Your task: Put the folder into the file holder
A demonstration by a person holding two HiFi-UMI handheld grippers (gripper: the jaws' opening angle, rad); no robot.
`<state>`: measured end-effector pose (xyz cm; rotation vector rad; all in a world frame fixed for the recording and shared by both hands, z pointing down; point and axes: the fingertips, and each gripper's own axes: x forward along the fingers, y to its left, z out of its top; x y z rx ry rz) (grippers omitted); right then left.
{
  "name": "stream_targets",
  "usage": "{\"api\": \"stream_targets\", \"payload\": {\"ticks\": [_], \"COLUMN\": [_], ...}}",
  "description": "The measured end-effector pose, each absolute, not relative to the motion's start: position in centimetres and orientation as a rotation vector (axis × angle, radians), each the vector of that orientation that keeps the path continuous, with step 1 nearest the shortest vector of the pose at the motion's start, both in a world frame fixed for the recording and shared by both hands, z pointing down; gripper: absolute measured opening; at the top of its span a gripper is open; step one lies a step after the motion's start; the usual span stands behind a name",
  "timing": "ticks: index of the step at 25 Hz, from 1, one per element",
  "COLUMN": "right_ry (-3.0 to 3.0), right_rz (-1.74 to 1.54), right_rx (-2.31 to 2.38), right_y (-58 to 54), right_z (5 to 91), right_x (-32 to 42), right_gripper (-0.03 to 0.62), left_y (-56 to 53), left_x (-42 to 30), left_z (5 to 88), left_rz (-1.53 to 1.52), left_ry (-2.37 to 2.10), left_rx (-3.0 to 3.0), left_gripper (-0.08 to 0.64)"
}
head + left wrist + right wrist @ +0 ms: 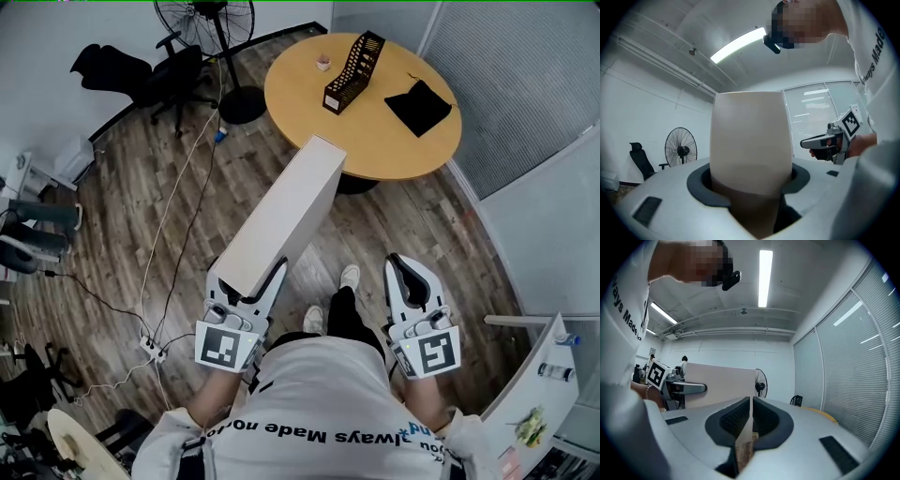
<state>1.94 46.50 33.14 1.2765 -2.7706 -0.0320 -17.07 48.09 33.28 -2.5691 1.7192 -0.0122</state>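
Note:
A thick beige folder (286, 211) juts forward and up from my left gripper (246, 277), whose jaws stand wide and are shut on its near end. In the left gripper view the folder (750, 140) fills the gap between the dark pads (705, 185). The black slotted file holder (354, 70) stands on the round wooden table (375, 141), well ahead of the folder's far end. My right gripper (405, 264) hangs beside my right leg, shut on nothing (751, 404). From the right gripper view the folder (722, 383) shows side-on.
A black pouch (419, 105) and a small object (323, 63) lie on the table. A standing fan (216, 23) and an office chair (159, 70) stand at the back left. Cables and a power strip (150, 349) run over the wooden floor. A white shelf (539, 389) is at the right.

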Motion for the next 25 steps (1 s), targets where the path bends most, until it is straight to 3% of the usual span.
{"api": "stream_targets", "payload": {"ticks": [25], "right_ry": [-2.812], "right_rz": [0.014], "right_rx": [1.264], "right_y": [31.9], "right_z": [33.4], "right_x": [8.5], "right_gripper": [0.043], "left_y": [33.6], "left_x": [-10.2], "left_z": [33.2], "left_rz": [-0.047], "left_ry": [1.732], "left_rx": [-2.570], "left_gripper": [0.284]}}
